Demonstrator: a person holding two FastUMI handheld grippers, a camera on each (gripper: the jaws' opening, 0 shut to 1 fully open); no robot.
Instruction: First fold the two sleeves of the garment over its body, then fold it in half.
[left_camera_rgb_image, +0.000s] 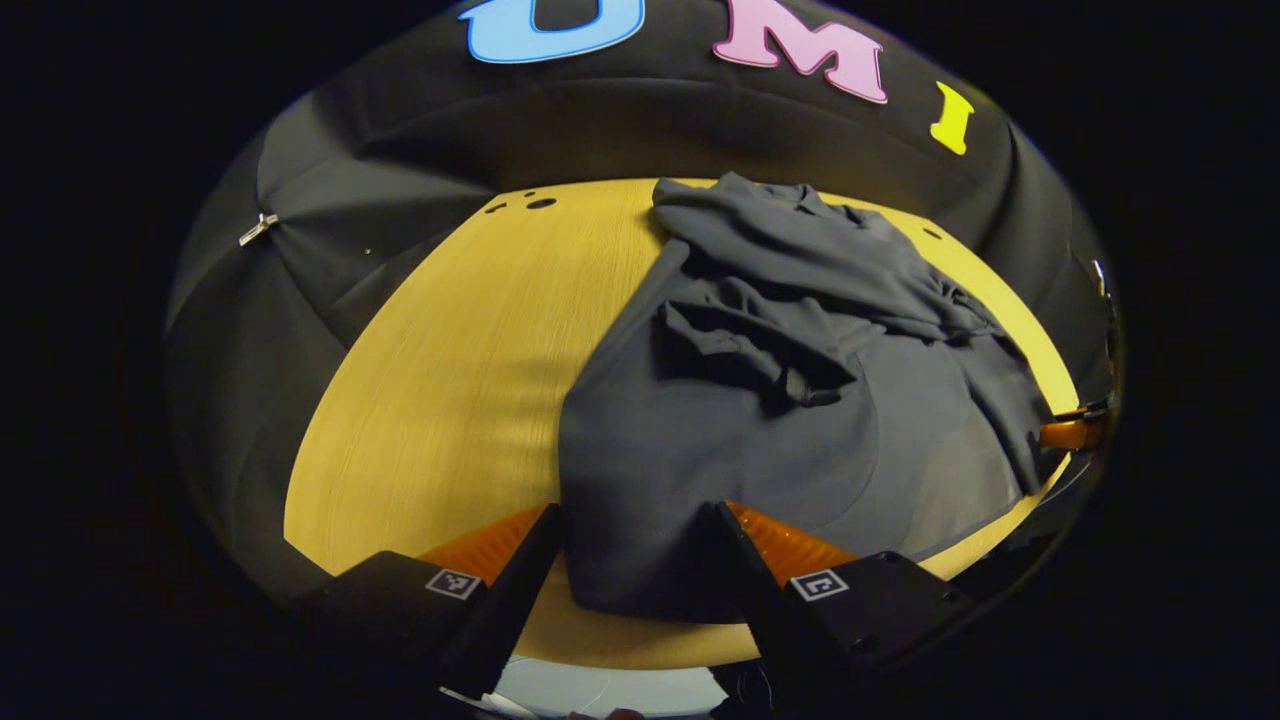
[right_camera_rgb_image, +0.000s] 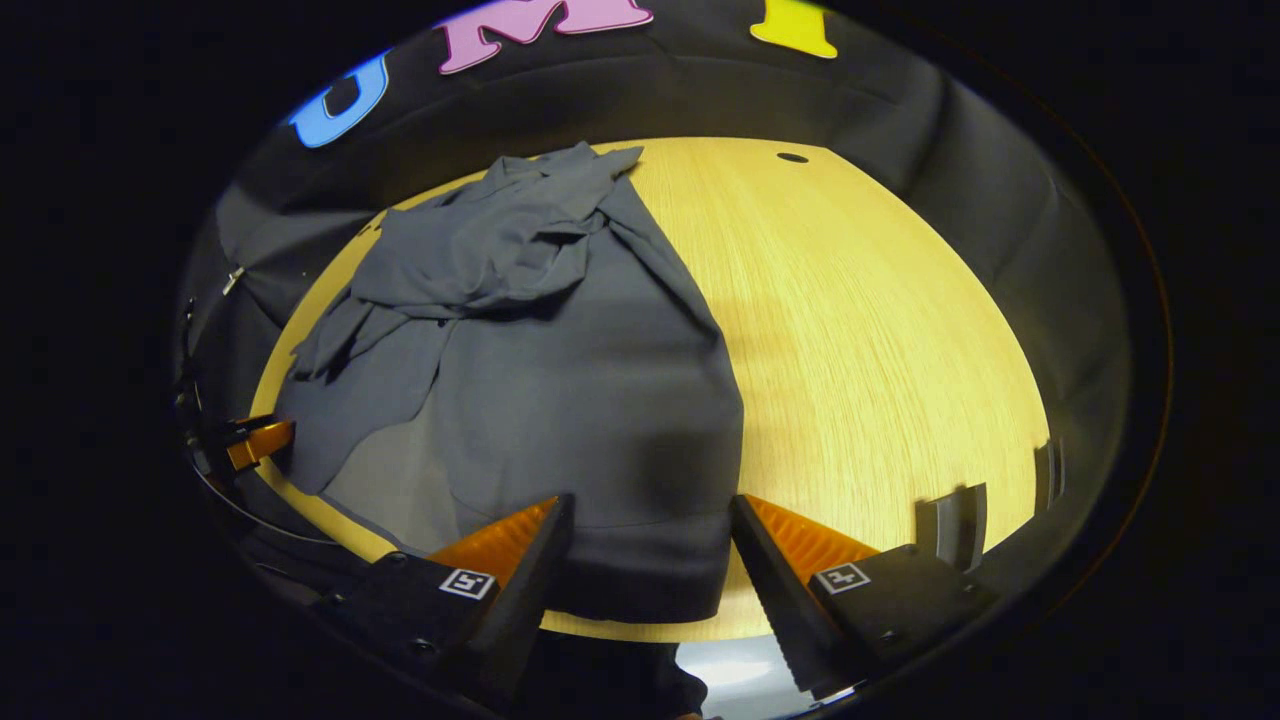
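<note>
Both the left gripper (left_camera_rgb_image: 632, 560) and right gripper (right_camera_rgb_image: 650, 550) are spread wide with nothing pinched, each straddling a hem corner of the garment (left_camera_rgb_image: 760, 400) on the table (left_camera_rgb_image: 440, 400) just ahead. With its 2 sleeves (right_camera_rgb_image: 480, 250) bunched loosely at the far end, I'd worry that closing on just 1 layer drags them off during the half fold.

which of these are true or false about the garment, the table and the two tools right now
1. The garment lies on a wooden table. True.
2. Both sleeves are spread flat out to the sides. False: they lie bunched over the body.
3. The left tool is open at the garment's near hem. True.
4. The right tool is shut on a sleeve. False: it is open at the near hem corner.
5. The garment is already folded in half. False: its body lies full length.
</note>
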